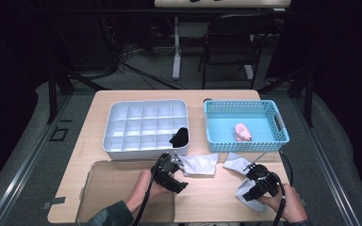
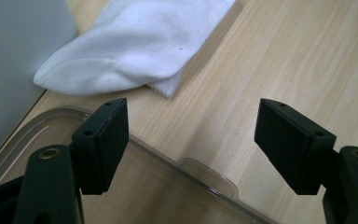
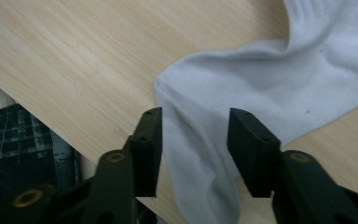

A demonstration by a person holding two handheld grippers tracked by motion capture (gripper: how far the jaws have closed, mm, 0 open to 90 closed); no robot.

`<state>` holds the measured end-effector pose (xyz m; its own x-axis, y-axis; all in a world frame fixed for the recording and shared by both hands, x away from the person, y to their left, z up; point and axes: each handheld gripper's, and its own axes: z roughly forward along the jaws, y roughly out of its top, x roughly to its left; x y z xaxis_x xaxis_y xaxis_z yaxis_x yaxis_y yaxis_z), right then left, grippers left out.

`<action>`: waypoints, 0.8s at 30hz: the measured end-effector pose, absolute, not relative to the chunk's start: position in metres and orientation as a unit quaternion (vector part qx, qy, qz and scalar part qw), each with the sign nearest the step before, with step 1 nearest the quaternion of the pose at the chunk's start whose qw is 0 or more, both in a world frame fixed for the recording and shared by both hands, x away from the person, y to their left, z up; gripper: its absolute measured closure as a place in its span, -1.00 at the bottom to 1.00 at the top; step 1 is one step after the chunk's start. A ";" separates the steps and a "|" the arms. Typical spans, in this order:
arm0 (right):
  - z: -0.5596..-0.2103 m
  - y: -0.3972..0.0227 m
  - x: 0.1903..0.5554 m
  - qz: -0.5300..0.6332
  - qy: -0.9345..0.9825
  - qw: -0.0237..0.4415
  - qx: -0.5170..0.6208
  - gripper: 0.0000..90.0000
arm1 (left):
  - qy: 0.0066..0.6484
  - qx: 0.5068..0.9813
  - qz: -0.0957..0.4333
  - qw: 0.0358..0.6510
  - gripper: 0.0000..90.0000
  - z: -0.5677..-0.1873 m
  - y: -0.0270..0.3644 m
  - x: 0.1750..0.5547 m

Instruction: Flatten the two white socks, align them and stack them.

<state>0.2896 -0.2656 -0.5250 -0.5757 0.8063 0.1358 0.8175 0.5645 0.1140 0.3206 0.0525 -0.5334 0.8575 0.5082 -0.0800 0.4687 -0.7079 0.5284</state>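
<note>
So the right hand-held gripper (image 3: 193,140) sits open astride the near end of the soft pale-grey sock (image 3: 279,79), which runs away far-left across the tabletop (image 3: 74,60).

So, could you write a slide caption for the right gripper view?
Right gripper, jaws parted, straddles a fold of a white sock on the wooden table.

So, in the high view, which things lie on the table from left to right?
Clear tray → white divided organiser box → left white sock → right white sock → blue basket.
</note>
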 end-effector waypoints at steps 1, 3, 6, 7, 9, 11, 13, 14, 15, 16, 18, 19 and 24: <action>-0.528 -0.264 0.288 -0.093 -0.876 0.033 -0.472 0.46 | 0.262 0.925 0.037 0.273 -0.42 -0.533 0.052 0.321; -0.532 -0.263 0.289 -0.082 -0.878 0.040 -0.469 0.62 | 0.262 0.925 0.035 0.273 -0.42 -0.534 0.052 0.321; -0.535 -0.261 0.290 -0.076 -0.880 0.049 -0.466 0.84 | 0.261 0.926 0.033 0.272 -0.41 -0.534 0.052 0.320; -0.535 -0.260 0.290 -0.087 -0.877 0.052 -0.469 0.89 | 0.261 0.926 0.033 0.272 -0.41 -0.534 0.052 0.320; -0.533 -0.258 0.291 -0.099 -0.877 0.053 -0.468 0.93 | 0.261 0.926 0.033 0.272 -0.41 -0.534 0.051 0.320; -0.531 -0.253 0.291 -0.125 -0.872 0.057 -0.470 0.94 | 0.259 0.926 0.034 0.272 -0.41 -0.534 0.050 0.320; -0.529 -0.247 0.291 -0.139 -0.869 0.063 -0.471 0.95 | 0.259 0.926 0.034 0.272 -0.41 -0.534 0.049 0.319; -0.530 -0.243 0.291 -0.157 -0.865 0.063 -0.472 0.95 | 0.259 0.926 0.034 0.273 -0.41 -0.534 0.049 0.319; -0.529 -0.241 0.292 -0.158 -0.868 0.062 -0.467 0.95 | 0.258 0.926 0.034 0.273 -0.41 -0.534 0.049 0.319; -0.529 -0.237 0.292 -0.165 -0.865 0.060 -0.469 0.96 | 0.258 0.926 0.034 0.274 -0.41 -0.534 0.049 0.319; -0.528 -0.230 0.293 -0.179 -0.862 0.059 -0.470 0.96 | 0.258 0.926 0.034 0.274 -0.41 -0.534 0.049 0.319; -0.528 -0.227 0.294 -0.186 -0.860 0.054 -0.472 0.96 | 0.259 0.926 0.034 0.274 -0.41 -0.534 0.049 0.319; -0.527 -0.212 0.299 -0.207 -0.858 0.048 -0.468 0.96 | 0.258 0.926 0.034 0.272 -0.41 -0.535 0.046 0.318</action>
